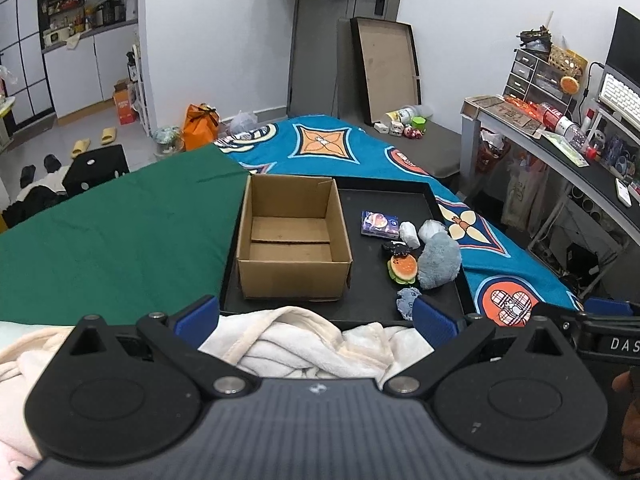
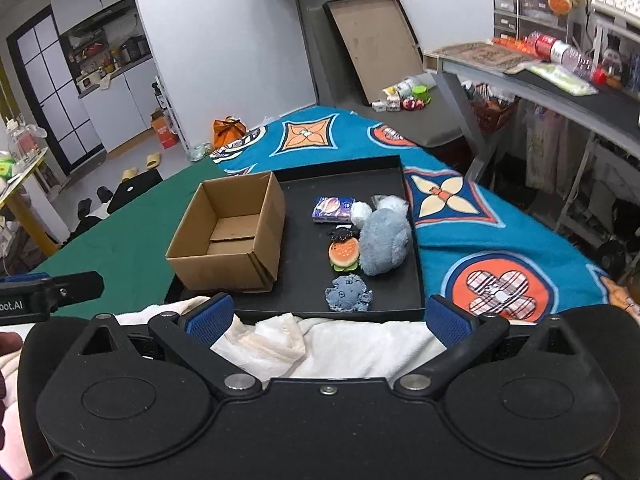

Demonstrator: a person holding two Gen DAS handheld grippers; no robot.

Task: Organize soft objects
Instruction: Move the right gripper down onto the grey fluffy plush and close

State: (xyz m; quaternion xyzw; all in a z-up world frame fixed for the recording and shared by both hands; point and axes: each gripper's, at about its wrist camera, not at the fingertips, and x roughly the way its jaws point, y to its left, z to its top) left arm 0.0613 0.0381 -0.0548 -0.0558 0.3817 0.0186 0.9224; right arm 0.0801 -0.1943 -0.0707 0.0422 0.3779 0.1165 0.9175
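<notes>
An empty cardboard box point(image 1: 294, 240) point(image 2: 230, 236) stands on the left half of a black tray point(image 1: 360, 304) point(image 2: 304, 256). To its right lie a grey plush toy point(image 1: 438, 260) point(image 2: 384, 246), a burger-shaped toy point(image 1: 403, 268) point(image 2: 344, 254), a small blue-grey fabric piece point(image 1: 406, 302) point(image 2: 349, 294), a purple packet point(image 1: 380, 224) point(image 2: 332, 209), a white soft ball point(image 1: 410, 233) point(image 2: 361, 211) and a small black item point(image 1: 396, 247) point(image 2: 342, 234). My left gripper point(image 1: 316, 316) and right gripper point(image 2: 328, 316) both stand open, in front of the tray's near edge, over a white fleece cloth point(image 1: 304, 340) point(image 2: 332, 344).
The tray rests on a bed with a green sheet point(image 1: 120, 236) at left and a blue patterned blanket point(image 1: 500, 272) point(image 2: 500, 248) at right. A cluttered desk point(image 1: 560, 140) stands far right. A flat box lid point(image 1: 388, 68) leans on the back wall.
</notes>
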